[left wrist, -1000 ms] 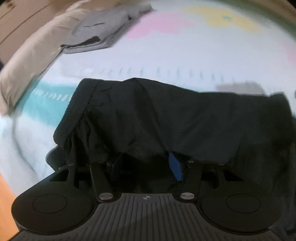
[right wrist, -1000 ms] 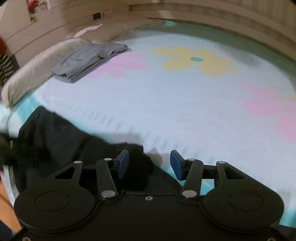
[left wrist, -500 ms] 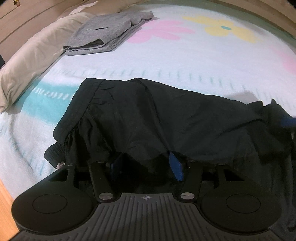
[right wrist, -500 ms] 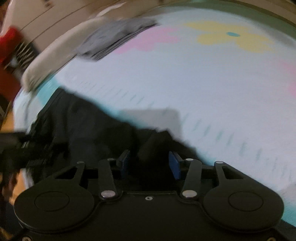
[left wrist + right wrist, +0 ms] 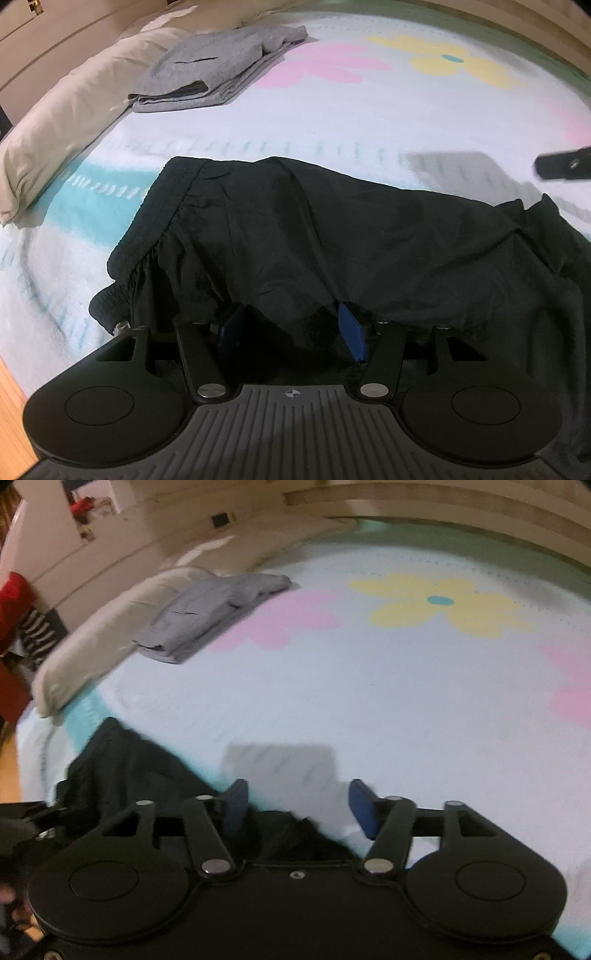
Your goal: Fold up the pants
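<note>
Now mid-fold: the left gripper (image 5: 291,326) pinches the black pants (image 5: 332,243); the right gripper (image 5: 295,805), jaws just opening off the cloth, holds nothing; next, it must regrip.

Black left gripper (image 5: 291,325), blue pads, silver screws, ribbed housing; right gripper (image 5: 295,805) seemingly identical

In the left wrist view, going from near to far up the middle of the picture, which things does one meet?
left gripper → black pants → pale bedspread → pink flower print
</note>
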